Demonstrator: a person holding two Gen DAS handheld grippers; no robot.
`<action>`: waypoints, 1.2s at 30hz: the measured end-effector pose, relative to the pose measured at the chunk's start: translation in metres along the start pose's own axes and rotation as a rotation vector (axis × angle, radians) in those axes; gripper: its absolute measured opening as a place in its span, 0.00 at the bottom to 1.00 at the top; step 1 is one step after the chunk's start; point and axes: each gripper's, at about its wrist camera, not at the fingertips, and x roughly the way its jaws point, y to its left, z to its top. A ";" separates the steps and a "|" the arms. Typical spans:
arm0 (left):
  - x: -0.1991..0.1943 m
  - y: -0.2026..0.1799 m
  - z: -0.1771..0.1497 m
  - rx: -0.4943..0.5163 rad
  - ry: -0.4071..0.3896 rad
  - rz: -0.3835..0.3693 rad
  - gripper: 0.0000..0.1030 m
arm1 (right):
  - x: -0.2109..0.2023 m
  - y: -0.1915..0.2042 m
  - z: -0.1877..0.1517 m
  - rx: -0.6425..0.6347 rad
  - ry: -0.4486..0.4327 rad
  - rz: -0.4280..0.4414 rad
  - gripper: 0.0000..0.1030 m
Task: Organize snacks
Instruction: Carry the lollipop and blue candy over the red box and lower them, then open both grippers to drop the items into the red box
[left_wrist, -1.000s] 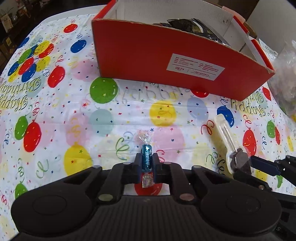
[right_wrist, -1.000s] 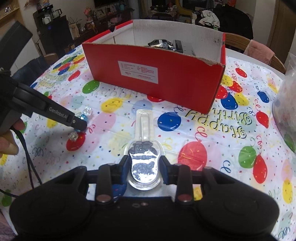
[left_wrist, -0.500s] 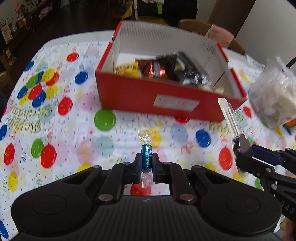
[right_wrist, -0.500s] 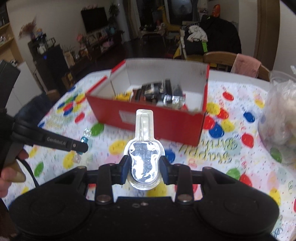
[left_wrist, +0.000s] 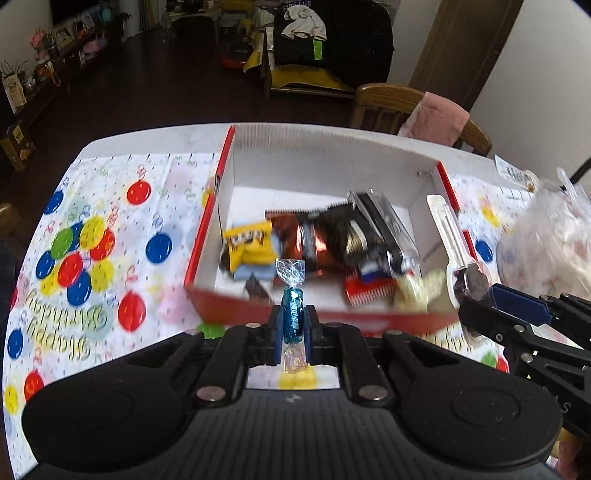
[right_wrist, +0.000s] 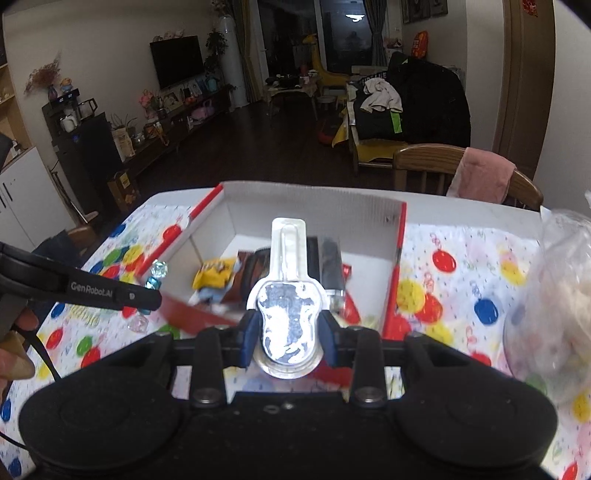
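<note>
While both grippers hang above the near wall of the box, each view reads as follows.

Left wrist view, left gripper (left_wrist: 293, 328): fingers pinched shut on a blue wrapped candy (left_wrist: 292, 320), held upright, its clear twisted end pointing to 12 o'clock.
Left wrist view, red box (left_wrist: 207, 236): open-topped, white inside, lying at 12 o'clock of the candy on the balloon tablecloth (left_wrist: 99, 236).
Left wrist view, box contents: a yellow packet (left_wrist: 248, 246) at 11 o'clock of the candy, dark and copper foil packets (left_wrist: 343, 236) at 1 o'clock; blurred.
Left wrist view, right gripper (left_wrist: 480, 295): at 3 o'clock, gripping a clear spoon-shaped pack (left_wrist: 448, 229).
Left wrist view, clear plastic bag (left_wrist: 546, 240): at the right edge, beside the box.

Right wrist view, right gripper (right_wrist: 287, 338): fingers closed against the round foil end of the clear spoon-shaped pack (right_wrist: 287, 291), handle toward 12 o'clock, over the red box (right_wrist: 395, 266).
Right wrist view, left gripper (right_wrist: 149, 295): at 9 o'clock, carrying the blue wrapped candy (right_wrist: 154, 282).
Right wrist view, wooden chair (right_wrist: 424, 162): at 1 o'clock behind the table.
</note>
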 end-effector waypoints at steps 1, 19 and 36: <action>0.004 0.000 0.006 0.000 0.002 0.006 0.10 | 0.006 -0.002 0.005 0.005 0.004 0.002 0.32; 0.084 0.003 0.065 0.009 0.120 0.052 0.10 | 0.102 -0.014 0.044 0.033 0.152 -0.034 0.32; 0.117 0.009 0.050 -0.002 0.195 0.090 0.11 | 0.120 -0.008 0.042 -0.004 0.193 -0.034 0.35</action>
